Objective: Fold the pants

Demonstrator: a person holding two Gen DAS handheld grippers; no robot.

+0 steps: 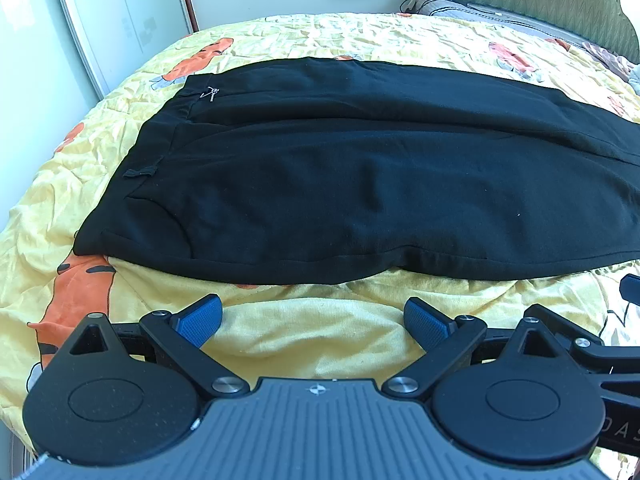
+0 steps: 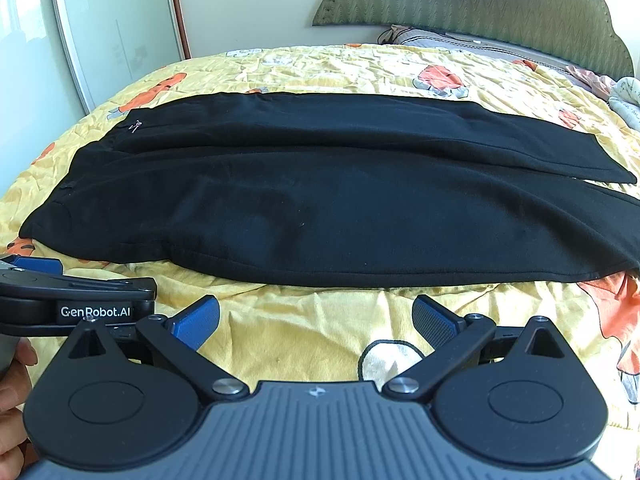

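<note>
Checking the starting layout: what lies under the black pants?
The pants lie spread flat on a yellow cartoon-print bedspread. Its print beneath them is covered.

- You could read "GenRobot.AI" in white letters on the side of the left gripper (image 2: 34,266), seen in the right wrist view.
- You saw only partial letters, "D A S", on the right gripper (image 1: 630,284) body.

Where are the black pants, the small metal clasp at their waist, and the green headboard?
black pants (image 2: 340,208): right wrist view, middle of the near leg.
metal clasp (image 1: 211,93): left wrist view, on the waistband.
green headboard (image 2: 480,0): right wrist view, padded centre.
</note>
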